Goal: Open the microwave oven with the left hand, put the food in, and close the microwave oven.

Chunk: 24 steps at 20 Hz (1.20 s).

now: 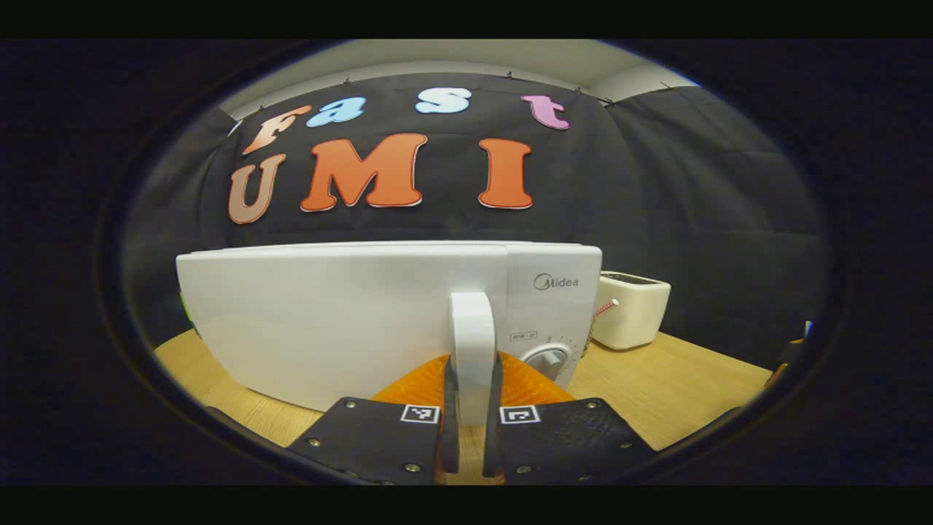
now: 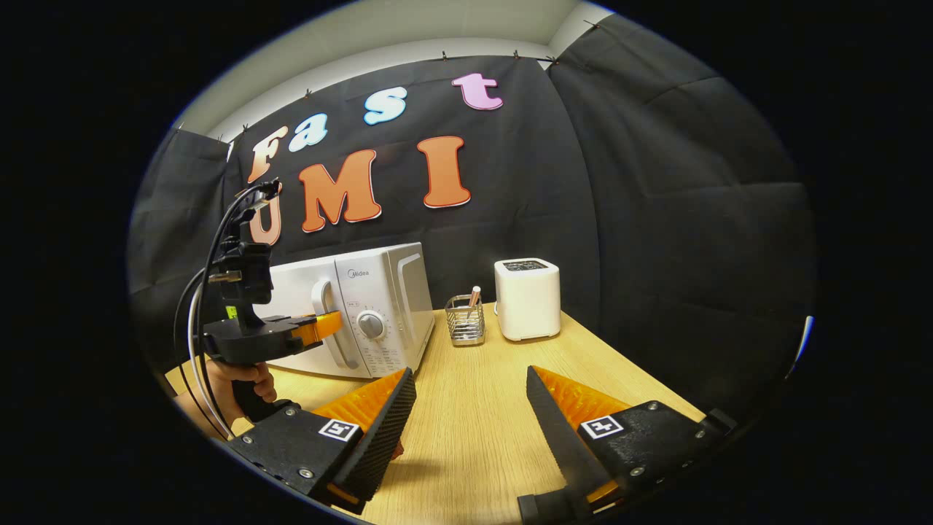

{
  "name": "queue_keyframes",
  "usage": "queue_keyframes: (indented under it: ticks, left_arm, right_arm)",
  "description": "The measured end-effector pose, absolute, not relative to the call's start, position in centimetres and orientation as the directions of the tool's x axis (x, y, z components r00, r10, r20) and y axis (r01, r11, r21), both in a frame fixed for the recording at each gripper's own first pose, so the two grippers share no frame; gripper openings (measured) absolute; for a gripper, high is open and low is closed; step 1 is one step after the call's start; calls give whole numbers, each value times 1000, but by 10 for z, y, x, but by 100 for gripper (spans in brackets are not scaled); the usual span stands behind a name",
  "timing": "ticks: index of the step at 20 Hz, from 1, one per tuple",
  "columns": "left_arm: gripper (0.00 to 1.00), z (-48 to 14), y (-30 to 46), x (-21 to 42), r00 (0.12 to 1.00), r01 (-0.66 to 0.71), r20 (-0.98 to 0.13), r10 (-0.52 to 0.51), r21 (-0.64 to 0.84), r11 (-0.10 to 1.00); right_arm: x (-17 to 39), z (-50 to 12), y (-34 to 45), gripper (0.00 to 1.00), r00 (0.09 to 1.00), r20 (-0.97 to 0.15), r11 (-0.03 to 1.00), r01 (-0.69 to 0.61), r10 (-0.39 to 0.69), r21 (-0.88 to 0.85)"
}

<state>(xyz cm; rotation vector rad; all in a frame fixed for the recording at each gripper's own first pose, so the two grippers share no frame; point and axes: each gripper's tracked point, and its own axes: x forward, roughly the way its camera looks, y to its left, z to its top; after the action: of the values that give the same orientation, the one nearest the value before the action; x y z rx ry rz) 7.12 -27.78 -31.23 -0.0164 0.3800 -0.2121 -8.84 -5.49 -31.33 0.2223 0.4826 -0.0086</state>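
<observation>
In the left gripper view, the left gripper (image 1: pixel 472 408) pinches the upright handle (image 1: pixel 472 343) of the microwave oven (image 1: pixel 342 321), directly ahead. In the right gripper view, the right gripper (image 2: pixel 470 423) hovers spread and empty, farther from the microwave.

The brand "Midea" stands on the microwave oven (image 1: pixel 554 281) control panel.

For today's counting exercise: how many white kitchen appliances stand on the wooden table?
2. The white boxy microwave oven stands at the table's left, the left gripper closed on its handle. The small white toaster stands right of it, beyond a wire basket. Others may be hidden.
</observation>
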Motion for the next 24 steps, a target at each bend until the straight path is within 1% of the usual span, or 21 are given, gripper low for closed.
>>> queue_keyframes:
  ticks: [1,2,3,4,5,6,8,10,11,12,13,14,15,16,18,21,22,23,24]
  left_arm:
    - [14,-310,-277,71,909,196,-362,-207,-66,978]
    - [12,-311,-279,70,910,191,-361,-206,-78,979]
    - [14,-311,-278,69,910,184,-360,-204,-88,979]
    - [11,-310,-278,67,912,180,-357,-202,-93,979]
    - [10,-309,-278,67,913,182,-354,-203,-91,979]
    - [13,-309,-278,66,912,184,-353,-208,-102,978]
    - [12,-308,-277,64,910,176,-352,-218,-149,973]
    - [12,-302,-275,58,921,162,-334,-201,-141,977]
    - [9,-298,-274,54,928,162,-320,-191,-115,980]
    - [10,-298,-273,49,930,176,-310,-197,-97,980]
    - [7,-296,-274,45,928,185,-306,-212,-113,976]
    - [10,-297,-273,38,922,197,-313,-228,-127,972]
    - [7,-296,-271,30,920,202,-313,-236,-136,970]
    - [11,-294,-267,21,918,216,-311,-245,-125,968]
    - [11,-287,-260,1,920,243,-292,-262,-101,965]
    - [11,-280,-246,-29,911,278,-283,-301,-117,953]
    - [11,-277,-240,-39,908,290,-279,-313,-122,949]
    - [8,-274,-234,-48,906,301,-275,-322,-117,946]
    - [11,-270,-227,-58,906,309,-268,-328,-114,944]
  right_arm:
    - [-91,-313,-55,95,886,-462,975,63,44,213]
    - [-93,-313,-54,95,885,-463,975,63,45,215]
    - [-96,-313,-55,94,883,-467,975,66,43,214]
    - [-98,-315,-54,94,881,-470,975,65,44,213]
    - [-99,-316,-54,94,880,-473,975,65,44,212]
    - [-101,-317,-54,94,878,-477,975,66,44,211]
    - [-103,-320,-55,94,874,-483,975,67,45,214]
    - [-103,-323,-55,94,871,-488,973,72,46,220]
    - [-102,-323,-55,94,871,-489,972,71,49,225]
    - [-102,-324,-56,94,870,-490,970,73,51,232]
    - [-102,-326,-55,94,868,-493,968,74,56,241]
    - [-103,-328,-52,94,866,-496,965,71,66,251]
    - [-103,-330,-50,94,862,-501,963,72,70,258]
    - [-102,-332,-48,94,860,-504,962,72,74,264]
    - [-103,-334,-42,94,855,-510,958,68,88,279]
    - [-103,-339,-28,94,841,-527,949,57,122,311]
    - [-105,-340,-22,94,836,-531,945,52,136,323]
    - [-106,-342,-18,94,832,-535,941,47,149,335]
    - [-107,-344,-13,94,826,-540,937,43,161,346]
